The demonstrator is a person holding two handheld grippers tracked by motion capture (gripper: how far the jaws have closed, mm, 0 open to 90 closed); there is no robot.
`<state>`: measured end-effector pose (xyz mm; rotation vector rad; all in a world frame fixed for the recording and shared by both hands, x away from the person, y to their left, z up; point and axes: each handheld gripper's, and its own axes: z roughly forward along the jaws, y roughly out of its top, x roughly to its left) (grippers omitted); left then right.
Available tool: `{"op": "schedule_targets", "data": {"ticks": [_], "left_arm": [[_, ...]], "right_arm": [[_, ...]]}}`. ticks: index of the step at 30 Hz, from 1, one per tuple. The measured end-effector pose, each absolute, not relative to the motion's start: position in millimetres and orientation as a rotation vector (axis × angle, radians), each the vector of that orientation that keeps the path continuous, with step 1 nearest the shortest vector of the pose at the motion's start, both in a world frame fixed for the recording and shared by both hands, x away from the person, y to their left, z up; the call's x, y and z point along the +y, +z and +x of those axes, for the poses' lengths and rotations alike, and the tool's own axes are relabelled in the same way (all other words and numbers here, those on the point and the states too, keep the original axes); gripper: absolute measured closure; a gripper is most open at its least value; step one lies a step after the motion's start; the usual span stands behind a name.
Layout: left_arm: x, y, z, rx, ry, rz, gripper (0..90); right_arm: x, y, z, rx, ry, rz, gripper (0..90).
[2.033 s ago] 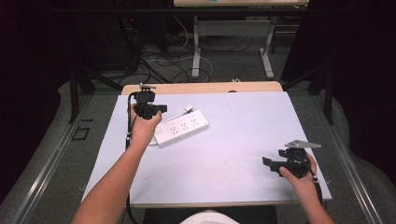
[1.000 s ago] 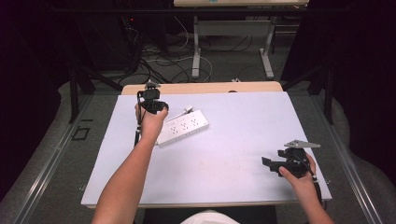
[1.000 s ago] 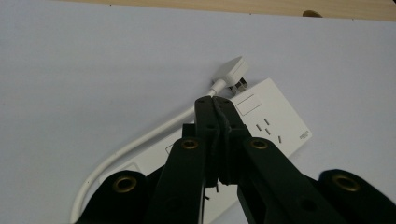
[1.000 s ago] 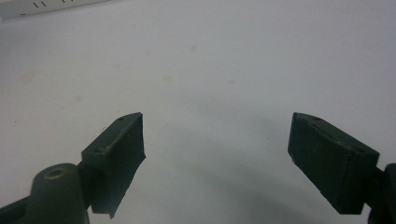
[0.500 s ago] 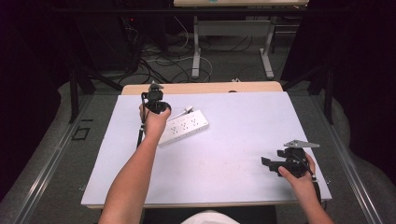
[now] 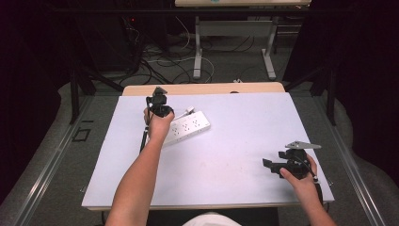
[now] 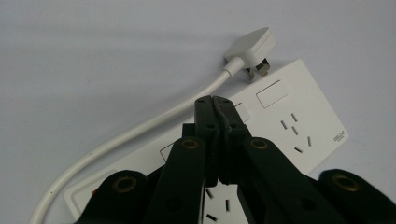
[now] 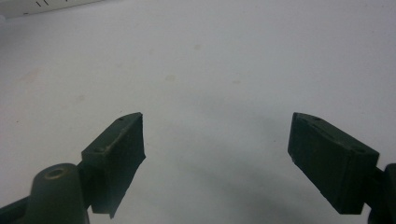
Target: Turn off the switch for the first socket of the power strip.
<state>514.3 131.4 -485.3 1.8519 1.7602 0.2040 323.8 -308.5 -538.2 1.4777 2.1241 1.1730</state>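
The left gripper, jaws pressed together, reached toward 11 o'clock; the right gripper, jaws spread wide, sat at 4 o'clock.

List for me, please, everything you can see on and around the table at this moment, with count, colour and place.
Power strip: one, white, far left part of the table, under the left gripper.
Plug: one, white, lying unplugged at the strip's far end, joined to a white cord that curves beside the strip.
Table: one, pale top with a wooden far edge.
Cables: several, dark and light, on the floor beyond the table.
Desk legs: two, pale grey, beyond the table.
Left gripper: one, black, jaws closed together over the strip.
Right gripper: one, black, jaws wide apart above bare tabletop, near right.
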Motion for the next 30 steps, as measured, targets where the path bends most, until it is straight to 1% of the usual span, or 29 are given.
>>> {"op": "schedule_targets", "data": {"ticks": [14, 30], "left_arm": [[129, -502, 519, 1.803, 0.166, 1.857, 90.0], [125, -508, 520, 1.82, 0.163, 1.875, 90.0]], "right_arm": [[-309, -538, 325, 2.128, 1.178, 1.48, 17.9], [-309, -538, 325, 2.131, 1.179, 1.48, 17.9]]}}
